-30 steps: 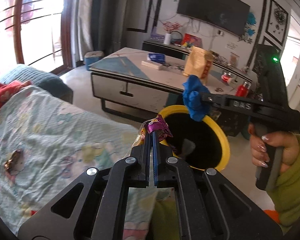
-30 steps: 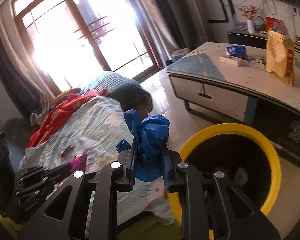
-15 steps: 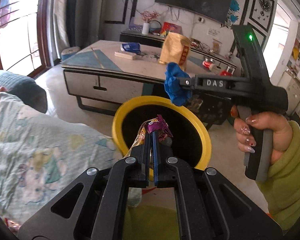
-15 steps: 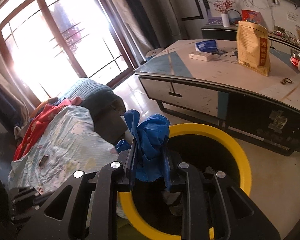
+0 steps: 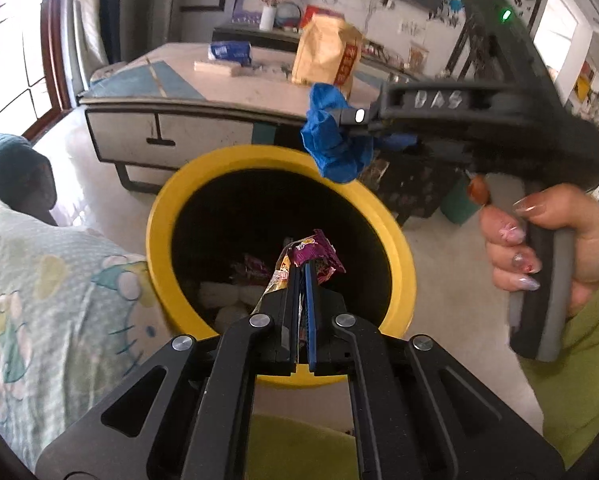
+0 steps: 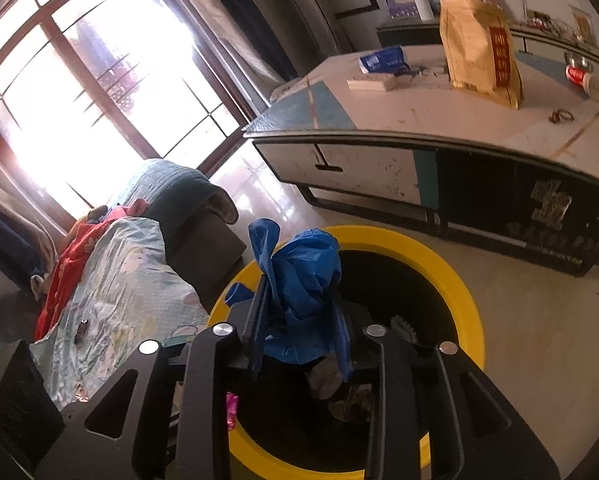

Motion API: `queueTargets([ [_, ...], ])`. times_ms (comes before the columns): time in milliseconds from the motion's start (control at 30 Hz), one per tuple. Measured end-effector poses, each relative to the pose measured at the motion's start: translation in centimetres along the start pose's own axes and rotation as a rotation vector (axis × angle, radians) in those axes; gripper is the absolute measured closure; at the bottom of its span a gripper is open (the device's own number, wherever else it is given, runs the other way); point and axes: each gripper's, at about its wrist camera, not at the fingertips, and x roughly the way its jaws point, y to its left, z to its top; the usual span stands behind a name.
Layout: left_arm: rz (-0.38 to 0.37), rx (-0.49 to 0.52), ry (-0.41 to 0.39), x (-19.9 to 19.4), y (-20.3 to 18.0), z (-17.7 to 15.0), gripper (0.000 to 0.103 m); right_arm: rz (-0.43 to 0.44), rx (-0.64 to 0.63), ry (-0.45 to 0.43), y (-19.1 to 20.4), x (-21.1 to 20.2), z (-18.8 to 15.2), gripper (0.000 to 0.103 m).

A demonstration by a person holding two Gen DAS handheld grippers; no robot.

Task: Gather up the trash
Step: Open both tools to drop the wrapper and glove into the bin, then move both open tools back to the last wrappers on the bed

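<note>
A round yellow-rimmed trash bin [image 5: 159, 248] stands on the floor and holds several scraps; it also shows in the right wrist view [image 6: 465, 292]. My left gripper [image 5: 302, 276] is shut on a purple candy wrapper [image 5: 313, 254] and holds it over the bin's mouth. My right gripper [image 6: 299, 300] is shut on a crumpled blue plastic bag [image 6: 303, 276], above the bin. In the left wrist view the right gripper [image 5: 349, 118] hangs over the bin's far rim with the blue bag [image 5: 331, 144].
A low coffee table [image 5: 203, 96] stands behind the bin with a tan paper bag [image 5: 327, 54] and a blue packet [image 5: 229, 50] on it. A sofa with a patterned blanket [image 5: 39, 280] lies left of the bin. A small dark wrapper [image 6: 84, 326] lies on the blanket.
Both grippers have moved from beside the sofa to over the bin's mouth, and both keep their hold on the trash.
</note>
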Motion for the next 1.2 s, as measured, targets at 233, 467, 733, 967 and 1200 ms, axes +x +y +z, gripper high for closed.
queueTargets([
  [233,-0.02,-0.035,0.028,1.7,0.3,0.3,0.096,-0.004,0.041,-0.009,-1.1,-0.1,0.2,0.062],
  [467,0.013,-0.071,-0.031,-0.6,1.1,0.2,0.041,-0.024,0.064,-0.056,-1.7,-0.9,0.5,0.049],
  [733,0.074,-0.115,-0.141,-5.3,3.2,-0.5,0.011,-0.033,0.018,-0.158,0.8,-3.1,0.9,0.036],
  [967,0.155,-0.175,-0.225,-9.6,5.6,-1.6,0.011,0.018,-0.04,-0.191,4.3,-4.7,1.0,0.033],
  [1200,0.304,-0.222,-0.295,-14.6,8.8,-3.4,0.011,0.087,-0.118,-0.224,9.1,-6.1,-0.1,0.031],
])
